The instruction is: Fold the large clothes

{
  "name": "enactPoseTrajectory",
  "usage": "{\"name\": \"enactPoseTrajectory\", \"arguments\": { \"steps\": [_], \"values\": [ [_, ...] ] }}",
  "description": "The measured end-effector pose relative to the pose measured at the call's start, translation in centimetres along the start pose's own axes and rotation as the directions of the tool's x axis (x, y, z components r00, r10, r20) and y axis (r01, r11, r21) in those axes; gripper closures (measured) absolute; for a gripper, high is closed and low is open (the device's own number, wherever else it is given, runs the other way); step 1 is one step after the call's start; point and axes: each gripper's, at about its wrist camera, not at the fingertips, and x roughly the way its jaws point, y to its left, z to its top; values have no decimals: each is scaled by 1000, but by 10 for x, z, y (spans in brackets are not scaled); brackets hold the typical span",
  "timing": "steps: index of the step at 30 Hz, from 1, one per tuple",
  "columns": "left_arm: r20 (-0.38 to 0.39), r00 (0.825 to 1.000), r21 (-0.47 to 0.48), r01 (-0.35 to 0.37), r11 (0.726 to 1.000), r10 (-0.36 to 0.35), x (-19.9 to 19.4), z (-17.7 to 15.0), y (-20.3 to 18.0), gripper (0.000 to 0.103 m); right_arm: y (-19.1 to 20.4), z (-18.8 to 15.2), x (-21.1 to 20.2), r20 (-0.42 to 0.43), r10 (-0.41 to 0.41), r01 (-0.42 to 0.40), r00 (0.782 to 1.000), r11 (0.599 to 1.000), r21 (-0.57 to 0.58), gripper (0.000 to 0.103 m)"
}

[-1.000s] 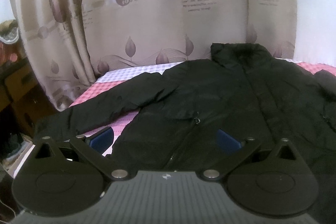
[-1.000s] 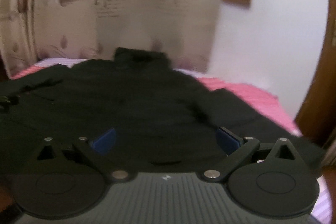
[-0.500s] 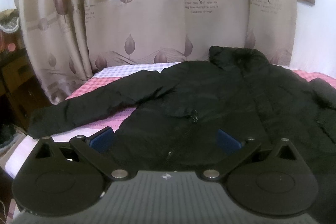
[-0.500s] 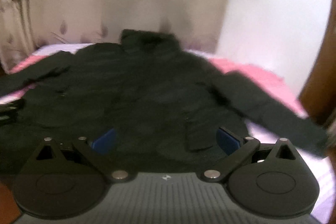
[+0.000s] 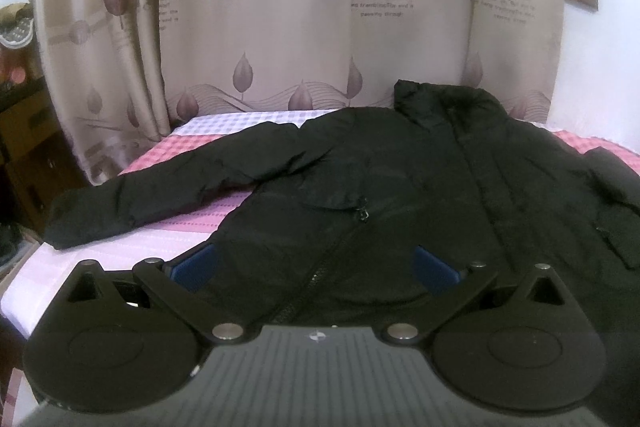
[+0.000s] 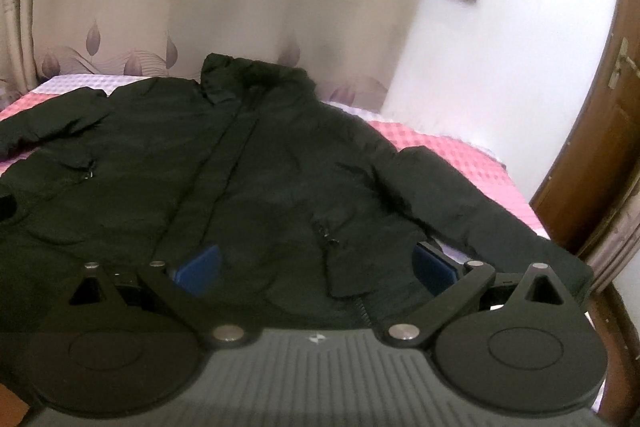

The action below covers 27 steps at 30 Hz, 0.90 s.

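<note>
The black jacket (image 5: 400, 187) lies flat (collar toward frame top) on the checked bedspread (image 5: 176, 155); left gripper (image 5: 316, 263) and right gripper (image 6: 316, 261) are spread, empty.

The left gripper (image 5: 316, 263) is held level and looks forward, and its two blue pads (image 5: 194, 261) stand far from each other, so the jaws are wide apart and nothing is between them. The right gripper (image 6: 316, 263) has the same pose: its blue pads (image 6: 200, 263) are also spread to the full width, with nothing pinched between them, and its black linkage arms (image 6: 444, 303) are splayed outward from the grey ribbed body (image 6: 316, 375). No hand or sleeve of the person appears in either wrist view.
</note>
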Motion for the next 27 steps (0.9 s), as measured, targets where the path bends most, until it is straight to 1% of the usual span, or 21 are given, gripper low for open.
{"name": "enactPoseTrajectory", "arguments": {
  "steps": [9,27],
  "values": [
    [-1,1000,1,8,1000,-8,-1,0,-6,0,-5,-2,4,-27,29,-28,999,999,39,0],
    [-5,1000,-3,11,1000,-11,-2,-1,-5,0,-5,-4,6,-47,30,-27,998,997,67,0]
  ]
}}
